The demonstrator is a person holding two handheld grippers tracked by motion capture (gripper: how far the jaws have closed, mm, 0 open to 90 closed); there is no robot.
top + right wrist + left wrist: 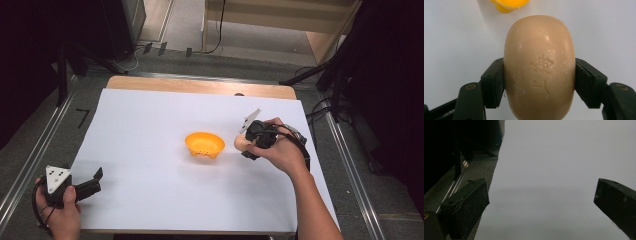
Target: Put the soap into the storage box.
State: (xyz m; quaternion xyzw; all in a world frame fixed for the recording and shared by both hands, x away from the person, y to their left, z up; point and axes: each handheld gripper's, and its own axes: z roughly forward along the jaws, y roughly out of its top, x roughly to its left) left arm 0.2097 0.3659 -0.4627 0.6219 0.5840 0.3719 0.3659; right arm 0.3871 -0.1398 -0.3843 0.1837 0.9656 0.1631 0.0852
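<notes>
— What is the right gripper (pixel 539 82) doing?

— Its two black jaws are clamped on the long sides of a tan bar of soap (pixel 539 67), one jaw pressed flat to each flank. The right gripper view shows a stamped mark on the soap's upper face and a few pale scuffs (too worn to read).

— And where does that put the soap on the table?

— In the high view it sits at about three o'clock from the orange bowl (pixel 204 144), near it but apart, over the white sheet (pixel 150 130). Whether it touches the sheet I cannot tell; the hand (pixel 280 150) covers most of it.

— The left gripper (pixel 95 182)?

— Down at seven o'clock, near the sheet's corner, jaws spread wide with nothing between them. Its own view looks along bare white sheet, with dark floor (pixel 477 167) at ten o'clock.
</notes>
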